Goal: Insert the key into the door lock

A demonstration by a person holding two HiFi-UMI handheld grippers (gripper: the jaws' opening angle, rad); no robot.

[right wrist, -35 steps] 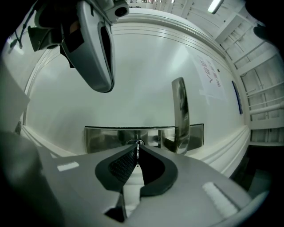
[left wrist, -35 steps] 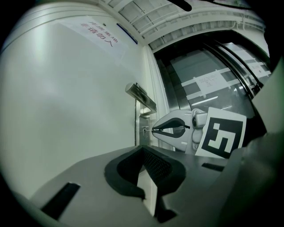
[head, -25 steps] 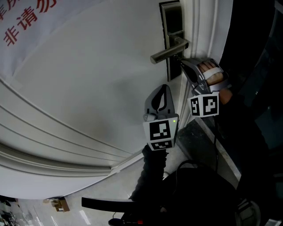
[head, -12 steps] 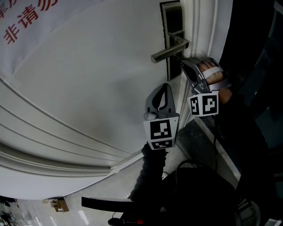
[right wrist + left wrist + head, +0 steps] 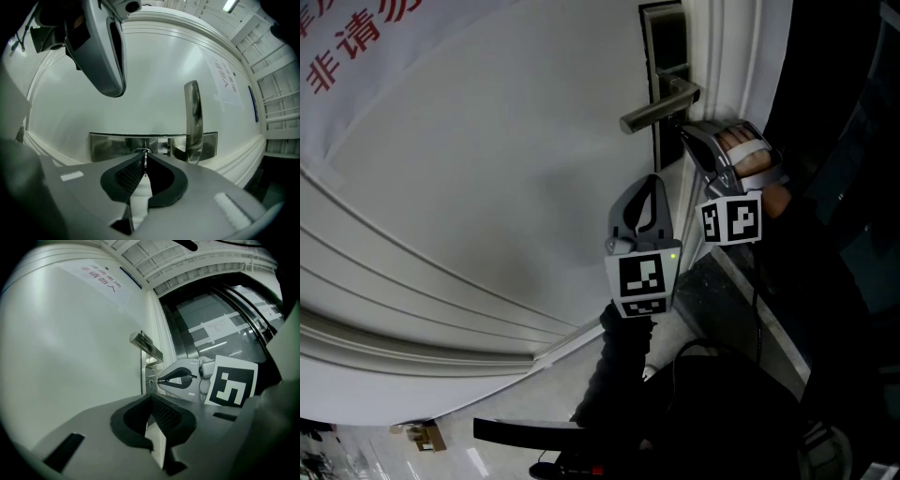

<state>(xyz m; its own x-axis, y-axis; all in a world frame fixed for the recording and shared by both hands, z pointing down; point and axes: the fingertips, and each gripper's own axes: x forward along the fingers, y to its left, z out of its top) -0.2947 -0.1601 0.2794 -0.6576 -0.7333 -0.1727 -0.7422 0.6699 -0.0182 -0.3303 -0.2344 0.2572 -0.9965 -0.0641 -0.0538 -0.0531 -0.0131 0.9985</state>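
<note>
A dark metal lock plate (image 5: pixel 667 37) with a lever handle (image 5: pixel 660 107) sits at the edge of a white door (image 5: pixel 487 159). My right gripper (image 5: pixel 683 137) is just under the handle, shut on a thin key (image 5: pixel 146 162). In the right gripper view the key's tip points at the round keyhole (image 5: pixel 142 151), at or just inside it. The left gripper view shows that key (image 5: pixel 154 380) level with the keyhole (image 5: pixel 150 380). My left gripper (image 5: pixel 648 186) hangs lower down in front of the door, shut with nothing in it.
The door frame mouldings (image 5: pixel 727 56) run beside the lock plate. A paper notice with red characters (image 5: pixel 356 37) is stuck on the door at the upper left. Beyond the frame is a dark glass wall (image 5: pixel 220 329). A person's dark sleeve (image 5: pixel 623 375) shows below.
Almost nothing differs; both grippers have shifted up by a few pixels, and the right one still holds the key at the lock.
</note>
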